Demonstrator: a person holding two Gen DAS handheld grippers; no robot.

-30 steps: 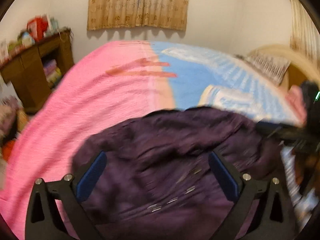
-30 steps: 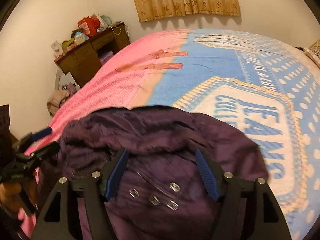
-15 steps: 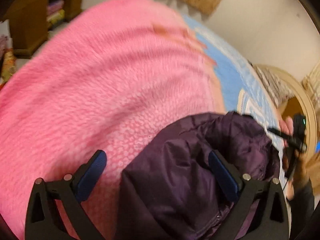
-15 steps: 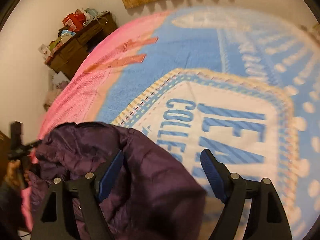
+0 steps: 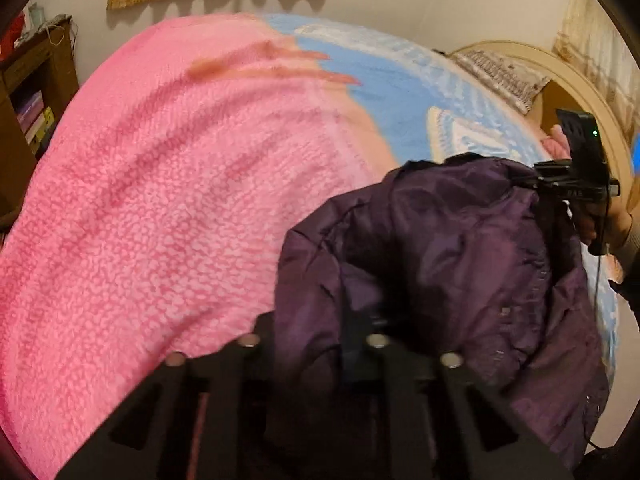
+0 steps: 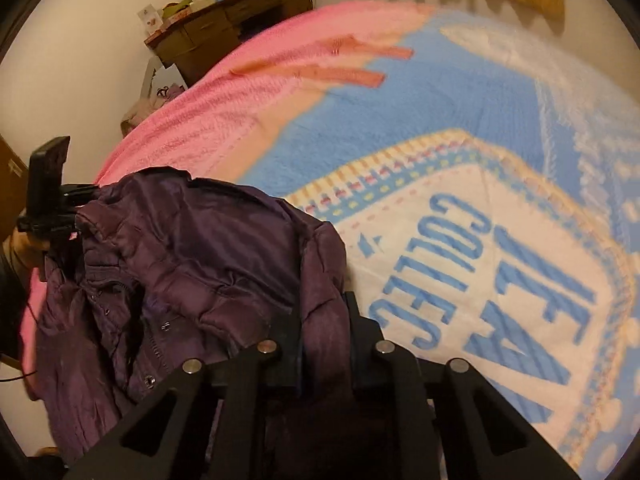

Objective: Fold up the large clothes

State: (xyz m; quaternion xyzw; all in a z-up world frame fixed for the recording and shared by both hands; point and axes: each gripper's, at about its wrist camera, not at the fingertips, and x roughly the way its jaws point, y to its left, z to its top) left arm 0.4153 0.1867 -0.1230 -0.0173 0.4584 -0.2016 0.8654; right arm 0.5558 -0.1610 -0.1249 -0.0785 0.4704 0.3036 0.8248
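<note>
A dark purple padded jacket (image 5: 460, 264) with snap buttons hangs bunched between my two grippers above the bed. My left gripper (image 5: 320, 328) is shut on one edge of the jacket; fabric covers its fingertips. My right gripper (image 6: 324, 332) is shut on the other edge of the jacket (image 6: 208, 264), which drapes down to the left in the right wrist view. The right gripper (image 5: 576, 184) shows at the far right of the left wrist view, and the left gripper (image 6: 52, 204) at the far left of the right wrist view.
The bed carries a pink blanket (image 5: 160, 208) beside a blue and white printed blanket (image 6: 500, 240). A brown wooden cabinet (image 6: 228, 28) with clutter on top stands by the wall. A pillow (image 5: 504, 76) and curved headboard (image 5: 568, 80) lie at the far right.
Both grippers were open over the jacket; both have closed on its edges and lifted it off the blanket, so it hangs bunched between them.
</note>
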